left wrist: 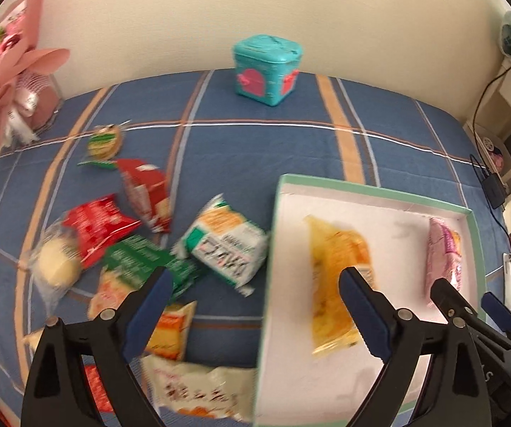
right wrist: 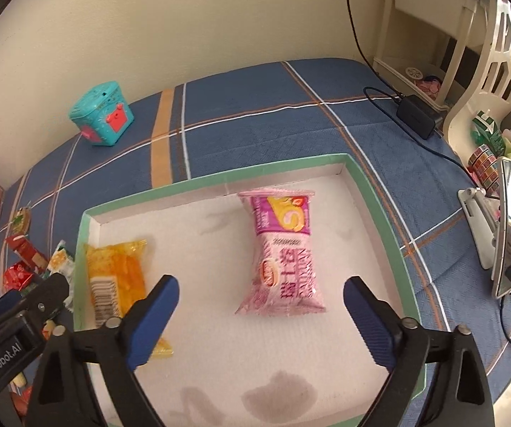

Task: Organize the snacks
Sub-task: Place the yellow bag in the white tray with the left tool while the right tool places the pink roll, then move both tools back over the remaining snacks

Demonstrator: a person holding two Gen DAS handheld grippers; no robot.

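A green-rimmed white tray [left wrist: 373,192] [right wrist: 219,178] lies on the blue plaid cloth. It holds a yellow snack pack [left wrist: 337,277] [right wrist: 116,277] and a pink snack pack [left wrist: 444,252] [right wrist: 280,252]. Left of the tray lies a heap of loose snacks: a white-green pack [left wrist: 227,245], red packs [left wrist: 145,192], a green pack [left wrist: 141,259] and a white bag [left wrist: 198,391]. My left gripper [left wrist: 255,313] is open and empty over the tray's left edge. My right gripper [right wrist: 260,320] is open and empty above the pink pack.
A teal tin box [left wrist: 267,67] [right wrist: 102,117] stands at the far edge by the wall. A pink bouquet [left wrist: 6,82] sits far left. A black charger with cable [right wrist: 417,115], a shelf unit and a phone on a stand [right wrist: 504,227] are at the right.
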